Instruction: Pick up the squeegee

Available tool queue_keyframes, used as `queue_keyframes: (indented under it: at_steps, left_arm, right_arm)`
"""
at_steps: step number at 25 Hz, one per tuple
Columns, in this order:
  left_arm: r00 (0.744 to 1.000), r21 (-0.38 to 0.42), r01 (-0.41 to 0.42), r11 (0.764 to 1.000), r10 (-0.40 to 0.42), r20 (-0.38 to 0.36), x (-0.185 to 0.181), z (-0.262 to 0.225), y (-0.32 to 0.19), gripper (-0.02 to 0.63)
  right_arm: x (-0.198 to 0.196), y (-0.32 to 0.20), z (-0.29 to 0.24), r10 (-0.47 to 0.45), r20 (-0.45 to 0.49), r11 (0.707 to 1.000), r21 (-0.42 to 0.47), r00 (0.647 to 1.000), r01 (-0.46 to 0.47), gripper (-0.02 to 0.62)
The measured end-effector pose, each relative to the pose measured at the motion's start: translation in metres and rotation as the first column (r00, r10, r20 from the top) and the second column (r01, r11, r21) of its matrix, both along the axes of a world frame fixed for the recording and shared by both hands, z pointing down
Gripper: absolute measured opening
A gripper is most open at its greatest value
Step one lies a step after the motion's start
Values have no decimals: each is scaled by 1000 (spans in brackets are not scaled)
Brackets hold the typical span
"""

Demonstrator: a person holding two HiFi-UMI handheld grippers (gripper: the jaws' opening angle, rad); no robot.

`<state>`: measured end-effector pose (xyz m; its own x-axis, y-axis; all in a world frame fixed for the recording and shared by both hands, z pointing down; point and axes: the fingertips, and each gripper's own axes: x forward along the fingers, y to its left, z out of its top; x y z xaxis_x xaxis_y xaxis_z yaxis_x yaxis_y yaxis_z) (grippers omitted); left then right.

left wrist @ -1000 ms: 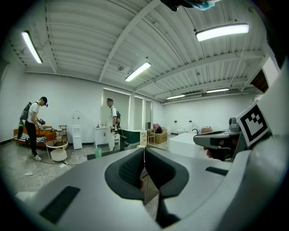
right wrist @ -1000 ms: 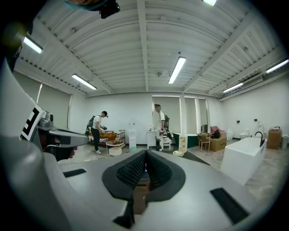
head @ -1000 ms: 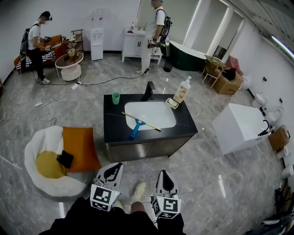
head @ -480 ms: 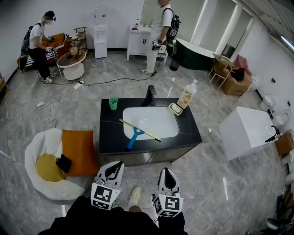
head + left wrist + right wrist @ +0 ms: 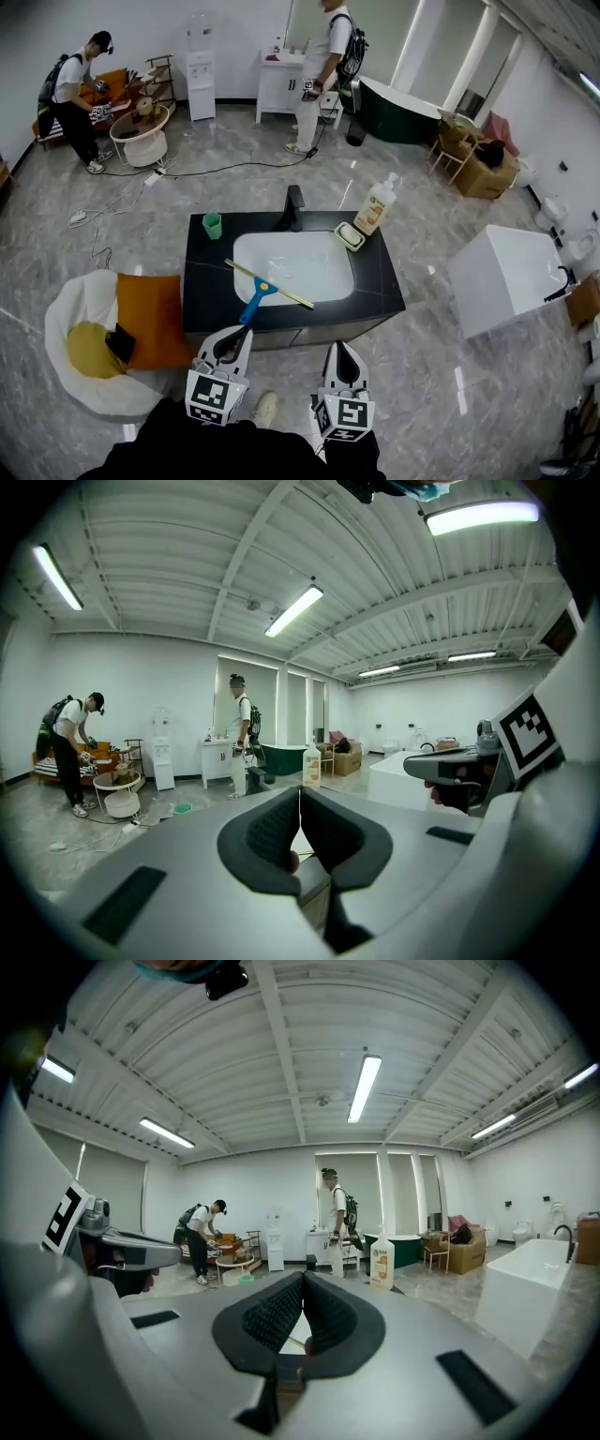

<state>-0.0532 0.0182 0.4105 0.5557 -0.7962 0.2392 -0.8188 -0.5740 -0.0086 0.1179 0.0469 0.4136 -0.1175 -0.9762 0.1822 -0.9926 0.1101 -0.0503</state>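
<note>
The squeegee [image 5: 256, 298] has a blue handle and a long yellowish blade. It lies across the front left rim of the white sink [image 5: 292, 266] in the black vanity top [image 5: 204, 281]. My left gripper [image 5: 235, 336] and right gripper [image 5: 337, 349] are held side by side low in the head view, just short of the vanity's front edge. Both are shut and hold nothing. In the left gripper view the left gripper's [image 5: 300, 793] pads meet at the tip. The right gripper [image 5: 303, 1277] looks the same in its own view. Neither touches the squeegee.
On the vanity stand a green cup [image 5: 213, 225], a black faucet [image 5: 293, 207], a soap bottle [image 5: 374, 204] and a soap dish [image 5: 350, 236]. A white beanbag with an orange cushion [image 5: 142, 320] lies left, a white tub [image 5: 507, 276] right. Two people [image 5: 325, 58] work at the back.
The vanity and squeegee have drawn nearer and sit lower in the head view as both grippers advanced toward them. Both grippers stayed shut.
</note>
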Motion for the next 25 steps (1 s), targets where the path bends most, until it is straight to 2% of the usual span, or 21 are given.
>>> queue_keyframes:
  at_steps: [8,19,25]
  left_arm:
    - [998,8,54,998,-54,15,19,3,-35,25]
    - [992,3,121,993,-122,35,8,3,-64,25]
    - [991,-31,128,991,-126,47,3,18,-95,25]
  right_arm:
    - [18,-43,10,-60,16,998,3,998,60,15]
    - [-6,-84,17,-157,56,987,-11,986,157,15]
    - [-8,-118,30,-153,69,987,-40,986,156,15]
